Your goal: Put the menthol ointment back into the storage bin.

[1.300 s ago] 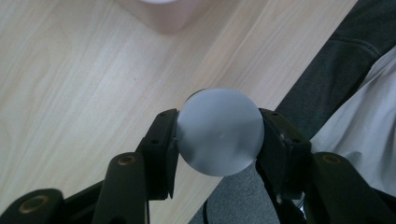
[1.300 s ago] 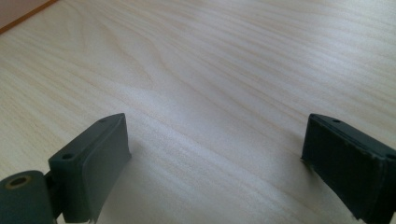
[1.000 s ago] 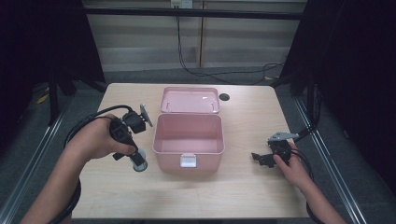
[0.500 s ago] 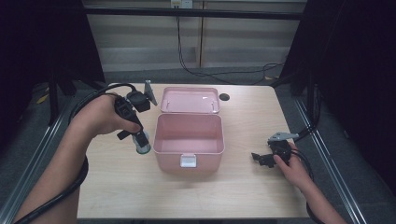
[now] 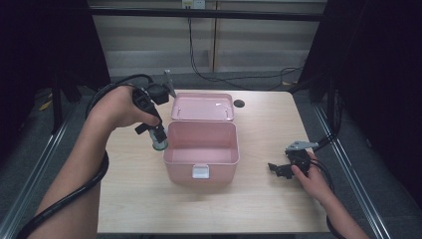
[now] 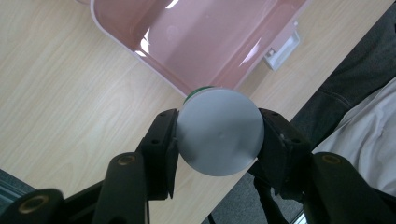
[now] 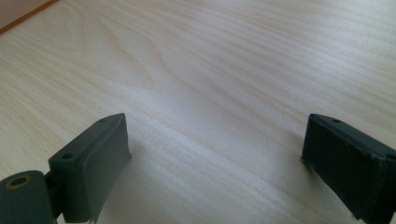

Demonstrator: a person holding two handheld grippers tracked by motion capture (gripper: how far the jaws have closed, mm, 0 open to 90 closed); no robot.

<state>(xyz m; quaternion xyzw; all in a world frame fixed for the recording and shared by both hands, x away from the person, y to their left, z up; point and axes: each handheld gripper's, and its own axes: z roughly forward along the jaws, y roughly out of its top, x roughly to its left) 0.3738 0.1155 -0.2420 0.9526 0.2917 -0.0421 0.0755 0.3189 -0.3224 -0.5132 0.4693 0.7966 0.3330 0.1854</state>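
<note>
Left hand-held gripper point(image 5: 158, 141) moved up toward pink box point(image 5: 200, 149) rim, clamped on grey-bottomed can point(image 6: 218, 131); right hand-held gripper point(image 5: 276, 169) resting on worktop point(image 5: 259, 199), jaws wide, empty.

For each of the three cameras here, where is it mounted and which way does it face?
High view: above the person's side, facing forward and down on the table; both forearms, left gripper, right gripper.
Left gripper view: on the left gripper, looking down along its jaws clamped on a grey-bottomed can at the pink box rim.
Right gripper view: on the right gripper, facing bare tabletop between parted jaws.
Shared: high and left gripper views both show box and can.
</note>
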